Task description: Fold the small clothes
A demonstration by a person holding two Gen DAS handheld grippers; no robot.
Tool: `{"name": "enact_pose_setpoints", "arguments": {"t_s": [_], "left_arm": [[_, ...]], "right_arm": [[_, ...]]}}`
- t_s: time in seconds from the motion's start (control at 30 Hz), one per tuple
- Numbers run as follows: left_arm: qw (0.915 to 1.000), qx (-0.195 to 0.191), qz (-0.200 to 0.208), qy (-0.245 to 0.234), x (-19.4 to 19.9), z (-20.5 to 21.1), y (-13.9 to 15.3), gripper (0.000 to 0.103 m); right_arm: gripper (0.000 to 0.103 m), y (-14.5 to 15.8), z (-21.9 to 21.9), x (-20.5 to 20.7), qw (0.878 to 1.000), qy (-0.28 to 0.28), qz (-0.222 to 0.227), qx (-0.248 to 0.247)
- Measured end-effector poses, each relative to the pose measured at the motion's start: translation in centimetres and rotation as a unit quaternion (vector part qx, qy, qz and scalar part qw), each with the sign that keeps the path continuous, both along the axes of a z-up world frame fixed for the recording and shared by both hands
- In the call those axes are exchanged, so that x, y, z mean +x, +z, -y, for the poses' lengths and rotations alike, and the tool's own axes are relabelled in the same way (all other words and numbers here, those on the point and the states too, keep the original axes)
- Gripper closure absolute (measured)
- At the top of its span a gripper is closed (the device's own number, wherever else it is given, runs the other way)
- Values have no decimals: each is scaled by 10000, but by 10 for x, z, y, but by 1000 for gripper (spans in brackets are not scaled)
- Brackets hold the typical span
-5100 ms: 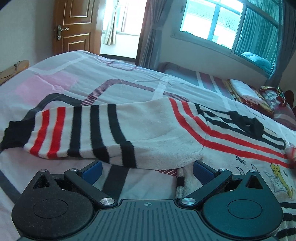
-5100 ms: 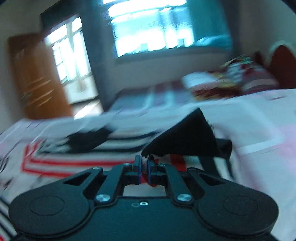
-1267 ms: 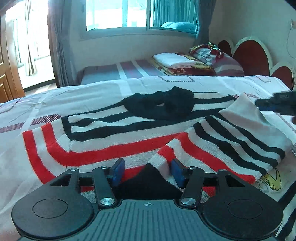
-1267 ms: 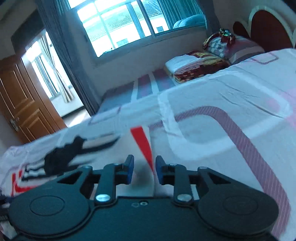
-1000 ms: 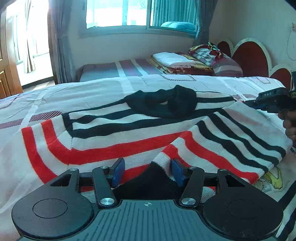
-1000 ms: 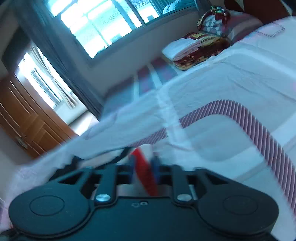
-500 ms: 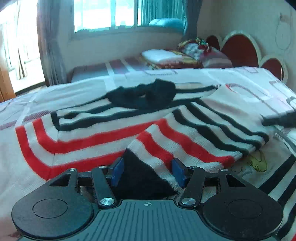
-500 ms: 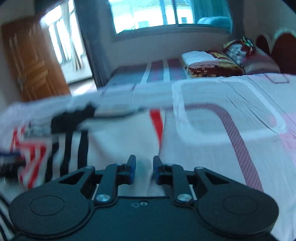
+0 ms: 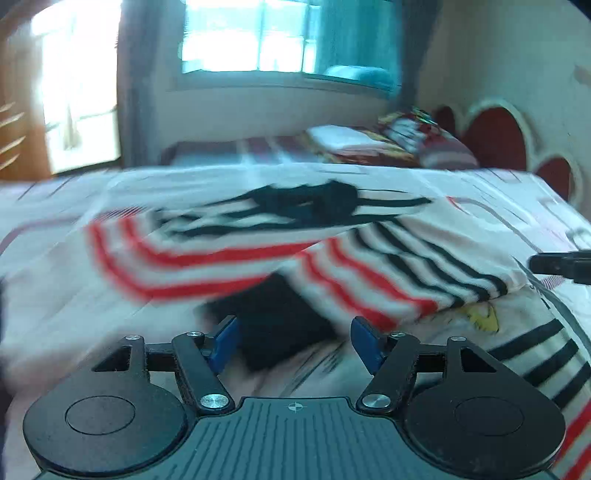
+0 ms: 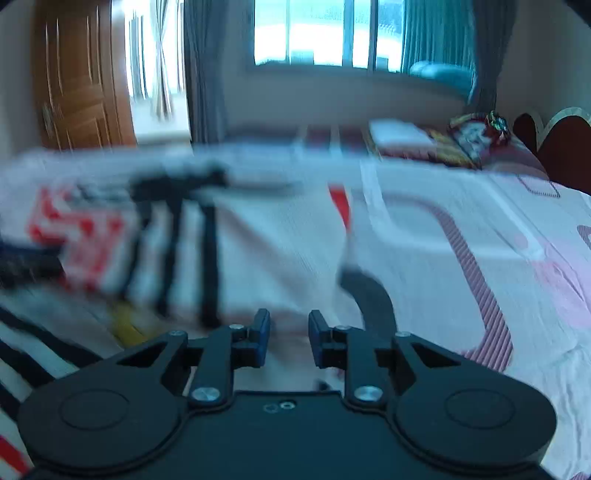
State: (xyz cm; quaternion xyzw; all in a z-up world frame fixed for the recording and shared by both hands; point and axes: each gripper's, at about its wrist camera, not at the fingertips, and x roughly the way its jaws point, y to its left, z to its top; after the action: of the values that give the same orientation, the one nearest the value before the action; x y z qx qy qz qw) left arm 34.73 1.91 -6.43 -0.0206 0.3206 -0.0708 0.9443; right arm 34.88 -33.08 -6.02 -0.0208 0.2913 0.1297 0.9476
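Both views are motion-blurred, so fine detail is lost. Nearest in the left wrist view, the left hand-held gripper (image 9: 293, 341) has its blue pads spread wide; jaws have just been opening. The black cuff (image 9: 273, 332) of the striped sweater (image 9: 229, 254) lies between the pads w/o either pad pressing on it, so nothing is held. Cuff edges smear into the bed sheet (image 9: 66, 325); can't tell exactly where it ends.

In the right wrist view, the right hand-held gripper (image 10: 289, 338) has pads apart w/ a narrow gap, jaws also just been opening. Only pale fabric shows in the gap; can't tell if that is sweater or sheet. A dark curved band (image 10: 369, 295) sits just right of the pads, too blurred to identify.

Farther out, the sweater lies spread on the bed, one sleeve (image 9: 399, 273) folded across the body, black collar (image 9: 314, 203) beyond it. At the right edge of the left view a dark bar (image 9: 561, 264) is cut off by the frame, prob. the other tool.

Beyond the bed: a folded bedding pile (image 10: 424, 142), a headboard (image 9: 495, 136) partly cropped, a window (image 10: 325, 35) washed out, and a door (image 10: 81, 81).
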Motion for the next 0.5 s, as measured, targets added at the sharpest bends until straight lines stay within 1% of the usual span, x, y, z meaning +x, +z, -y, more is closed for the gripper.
{"name": "enact_pose_setpoints", "arguments": {"t_s": [0.07, 0.13, 0.2, 0.23, 0.27, 0.3, 0.33, 0.37, 0.4, 0.5], "left_arm": [[9985, -270, -118, 461, -21, -36, -3, 36], [9932, -520, -201, 1023, -43, -78, -8, 36], [9832, -849, -307, 1584, -59, -121, -15, 36], [9769, -1089, -348, 1806, -66, -142, -18, 37], [9700, -1337, -297, 2007, -73, -160, -18, 37], [9648, -1465, -263, 2170, -78, -171, -17, 36], [9611, -1612, -259, 2227, -80, -178, -14, 36], [9598, -1805, -280, 2134, -77, -179, -13, 36], [9603, -2014, -242, 1915, -73, -173, -11, 36], [9686, -2211, -98, 1131, -43, -134, -5, 37]], "right_arm": [[78, 4, 1, -3, 9999, -42, -84, 61], [77, 3, 0, -7, 9996, -55, -214, 169], [77, 1, -4, -15, 9990, 9, -337, 295], [77, 0, -7, -18, 9987, 36, -381, 335], [77, -1, -9, -20, 9983, 53, -422, 404], [76, -3, -13, -21, 9976, 75, -481, 484], [76, -4, -17, -21, 9969, 122, -538, 559], [76, -5, -25, -21, 9965, 175, -557, 592], [77, -5, -33, -22, 9966, 221, -546, 580], [77, -6, -50, -19, 9960, 293, -561, 625]]}}
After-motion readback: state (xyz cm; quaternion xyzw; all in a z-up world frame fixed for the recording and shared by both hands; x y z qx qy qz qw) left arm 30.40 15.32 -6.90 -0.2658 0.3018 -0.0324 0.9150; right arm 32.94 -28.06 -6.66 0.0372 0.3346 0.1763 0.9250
